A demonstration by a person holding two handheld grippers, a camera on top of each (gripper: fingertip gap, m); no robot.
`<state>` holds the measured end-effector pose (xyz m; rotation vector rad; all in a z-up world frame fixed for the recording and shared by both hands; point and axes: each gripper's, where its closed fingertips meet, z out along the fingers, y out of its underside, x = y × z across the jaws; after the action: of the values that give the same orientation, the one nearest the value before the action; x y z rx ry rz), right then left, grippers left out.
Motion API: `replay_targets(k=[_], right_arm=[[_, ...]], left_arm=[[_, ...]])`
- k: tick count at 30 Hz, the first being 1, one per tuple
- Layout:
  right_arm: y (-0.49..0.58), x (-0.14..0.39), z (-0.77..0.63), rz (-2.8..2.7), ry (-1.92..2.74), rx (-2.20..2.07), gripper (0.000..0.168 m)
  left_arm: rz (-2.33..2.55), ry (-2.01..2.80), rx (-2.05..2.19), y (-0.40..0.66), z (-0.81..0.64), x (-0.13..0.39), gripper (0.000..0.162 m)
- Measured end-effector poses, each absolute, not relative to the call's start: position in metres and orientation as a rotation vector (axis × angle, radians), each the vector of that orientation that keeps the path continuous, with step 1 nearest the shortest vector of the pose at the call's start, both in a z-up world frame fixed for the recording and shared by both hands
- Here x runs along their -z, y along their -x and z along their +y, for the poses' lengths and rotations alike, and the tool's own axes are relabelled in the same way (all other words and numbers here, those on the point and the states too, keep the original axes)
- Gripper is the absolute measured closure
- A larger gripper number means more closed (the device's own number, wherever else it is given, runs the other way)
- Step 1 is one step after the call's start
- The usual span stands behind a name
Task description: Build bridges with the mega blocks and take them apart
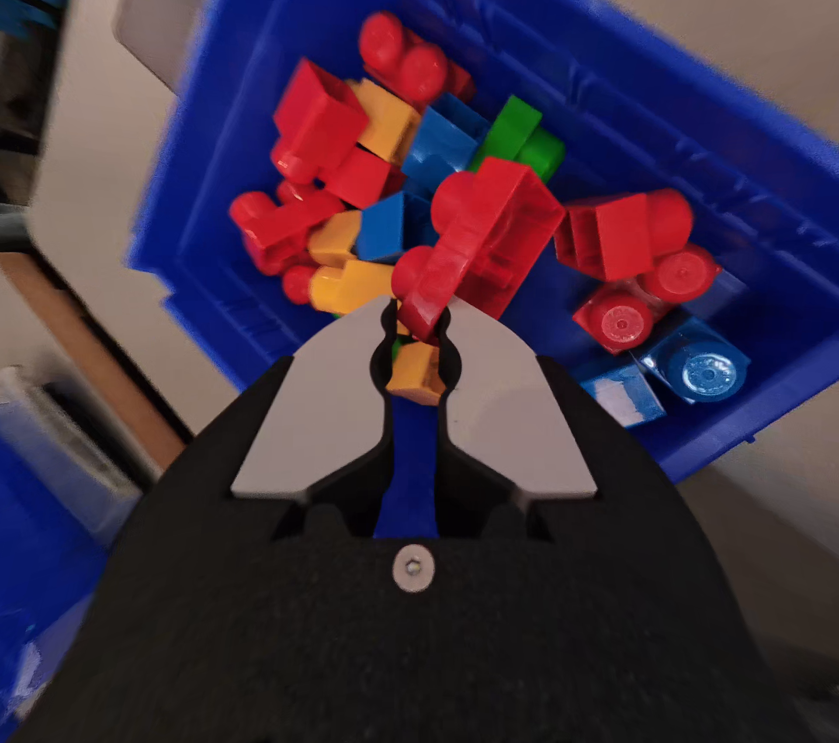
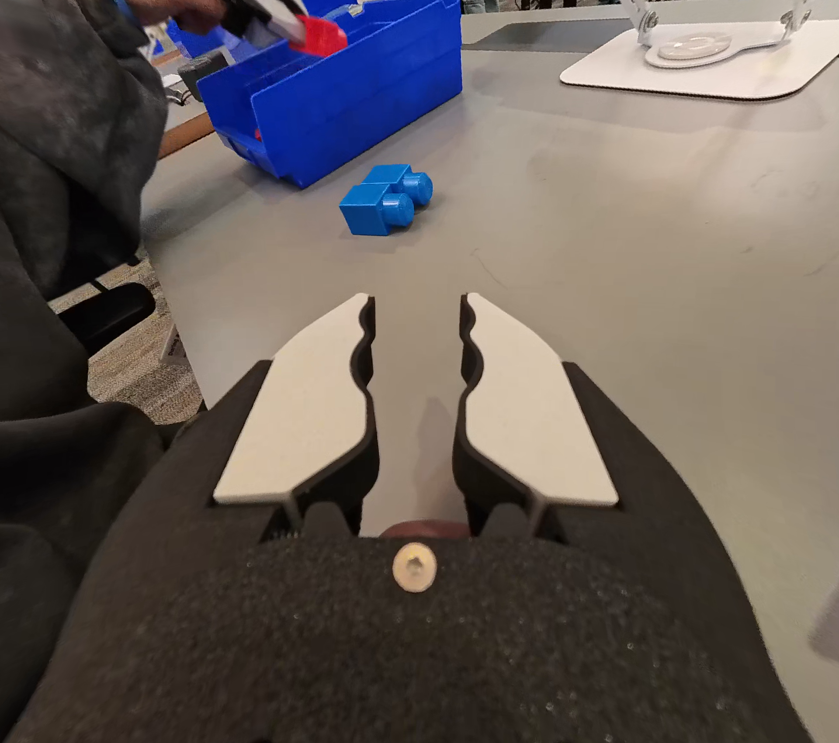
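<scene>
While the red block [image 1: 472, 244] hangs from your left tongs [image 1: 415, 313] above the blue bin [image 1: 681, 122], pinched only by one thin edge at the very tips, keep the squeeze firm and lift straight up. A grip that shallow lets the block swing or slip, so avoid any twist of the wrist until it clears the bin's wall. The left wrist view is blurred, so judge the hold by feel as much as by sight.

Below it the bin holds a loose heap of red, yellow, blue and green blocks; stay clear of them so that nothing catches on the studs.

Carry the red block toward the two blue blocks [image 2: 386, 197], which lie on their sides, touching, on the grey bench [image 2: 590, 267] just beside the bin. They probably serve as the bridge's piers, and they need standing upright first.

Your right tongs [image 2: 417, 326] sit released and empty, low over the bench and near those blue blocks; use them to right and steady a pier. The white stand [image 2: 681, 63] is well apart.
</scene>
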<state>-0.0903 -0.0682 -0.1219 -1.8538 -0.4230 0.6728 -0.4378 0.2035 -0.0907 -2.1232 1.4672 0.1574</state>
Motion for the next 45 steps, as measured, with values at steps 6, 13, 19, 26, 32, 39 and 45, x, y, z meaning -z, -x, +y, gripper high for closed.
replay_targets(k=[6, 13, 19, 26, 32, 39, 45], right_arm=[[0.101, 0.121, -0.068, -0.473, 1.848, -0.673, 0.133], [0.106, 0.121, -0.067, -0.507, 1.840, -0.666, 0.133], [0.096, 0.117, -0.071, -0.476, 1.833, -0.659, 0.133], [0.087, 0.112, -0.072, -0.452, 1.826, -0.651, 0.133], [0.084, 0.110, -0.069, -0.432, 1.820, -0.677, 0.133], [0.086, 0.110, -0.069, -0.442, 1.823, -0.678, 0.133], [0.087, 0.111, -0.070, -0.445, 1.828, -0.687, 0.133]], left_arm=[[1.537, 1.855, 0.053, 0.331, 0.182, 0.030, 0.148], [1.894, 1.685, 0.017, 0.171, 0.159, 0.094, 0.151], [2.012, 1.708, -0.041, 0.137, 0.166, 0.150, 0.151], [2.085, 1.685, -0.047, 0.136, 0.162, 0.170, 0.151], [2.158, 1.701, 0.031, 0.142, 0.153, 0.178, 0.140], [2.278, 1.732, -0.006, 0.165, 0.142, 0.182, 0.122], [2.307, 1.836, 0.051, 0.197, 0.123, 0.153, 0.109]])
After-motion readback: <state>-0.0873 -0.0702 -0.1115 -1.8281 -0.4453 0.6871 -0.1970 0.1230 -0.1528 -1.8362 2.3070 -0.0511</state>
